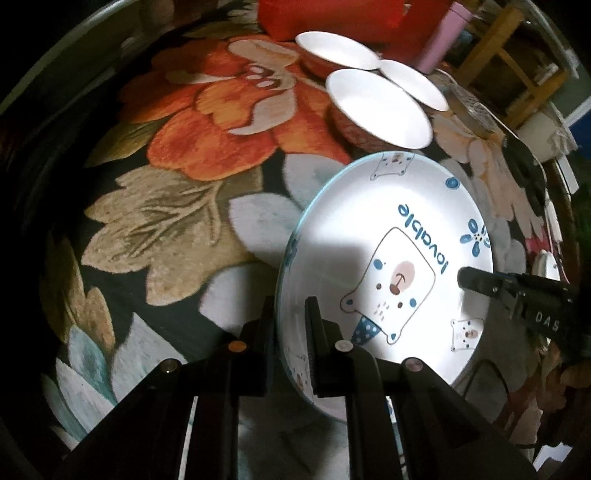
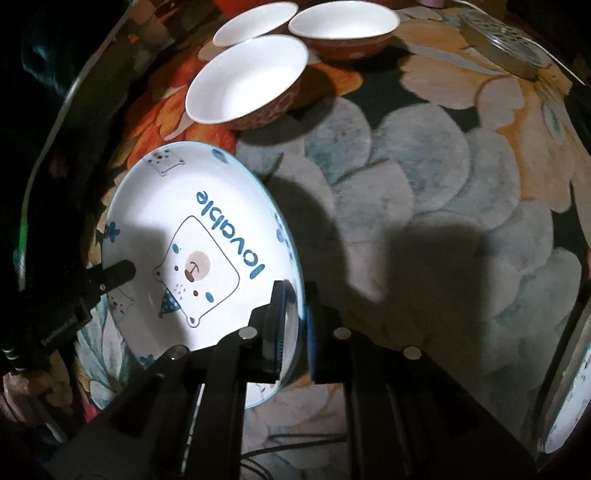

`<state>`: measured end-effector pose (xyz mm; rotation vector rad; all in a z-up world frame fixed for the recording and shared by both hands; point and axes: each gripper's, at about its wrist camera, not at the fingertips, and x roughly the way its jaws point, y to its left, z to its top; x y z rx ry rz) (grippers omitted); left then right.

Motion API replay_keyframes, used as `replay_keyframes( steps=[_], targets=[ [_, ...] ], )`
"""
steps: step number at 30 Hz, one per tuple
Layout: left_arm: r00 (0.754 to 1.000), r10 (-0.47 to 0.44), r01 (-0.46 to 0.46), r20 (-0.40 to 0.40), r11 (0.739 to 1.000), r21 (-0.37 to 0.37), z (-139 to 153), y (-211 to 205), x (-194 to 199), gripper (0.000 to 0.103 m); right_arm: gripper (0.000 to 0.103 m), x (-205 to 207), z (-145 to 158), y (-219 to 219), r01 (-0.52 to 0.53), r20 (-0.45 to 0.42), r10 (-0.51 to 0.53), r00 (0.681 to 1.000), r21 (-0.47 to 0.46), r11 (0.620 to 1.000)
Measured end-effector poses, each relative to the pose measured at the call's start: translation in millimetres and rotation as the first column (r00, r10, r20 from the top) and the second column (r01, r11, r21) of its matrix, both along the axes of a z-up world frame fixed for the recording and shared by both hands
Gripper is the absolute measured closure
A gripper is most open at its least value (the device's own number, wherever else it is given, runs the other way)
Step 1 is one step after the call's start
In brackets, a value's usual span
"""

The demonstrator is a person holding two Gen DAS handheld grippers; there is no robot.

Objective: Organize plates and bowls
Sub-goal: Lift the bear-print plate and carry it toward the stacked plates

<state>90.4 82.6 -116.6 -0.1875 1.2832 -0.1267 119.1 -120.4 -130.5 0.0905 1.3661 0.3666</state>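
Note:
A white plate with a blue rim, a bear drawing and the word "lovable" (image 1: 388, 236) is held above the flowered tablecloth by both grippers. My left gripper (image 1: 291, 314) is shut on the plate's left rim. My right gripper (image 2: 295, 299) is shut on the same plate (image 2: 177, 206) at its right rim. The right gripper's finger also shows in the left wrist view (image 1: 480, 280). Three orange bowls with white insides (image 1: 376, 107) (image 2: 247, 79) stand close together at the far side.
A red object (image 1: 325, 14) and a pink cylinder (image 1: 443, 37) stand behind the bowls. A flat metal thing (image 2: 502, 44) lies at the far right. Another plate's edge (image 2: 569, 398) shows at the table's right rim. A wooden frame (image 1: 517, 55) stands beyond the table.

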Motion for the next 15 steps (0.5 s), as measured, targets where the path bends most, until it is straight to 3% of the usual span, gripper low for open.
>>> replay_keyframes(
  steps=[15],
  targets=[
    [0.990,-0.129,0.132,0.051,0.989,-0.064,45,-81,4,0.090,0.093,-29,50,-89,0.157,0.008,-0.157,0.988,0.012,0.988]
  ],
)
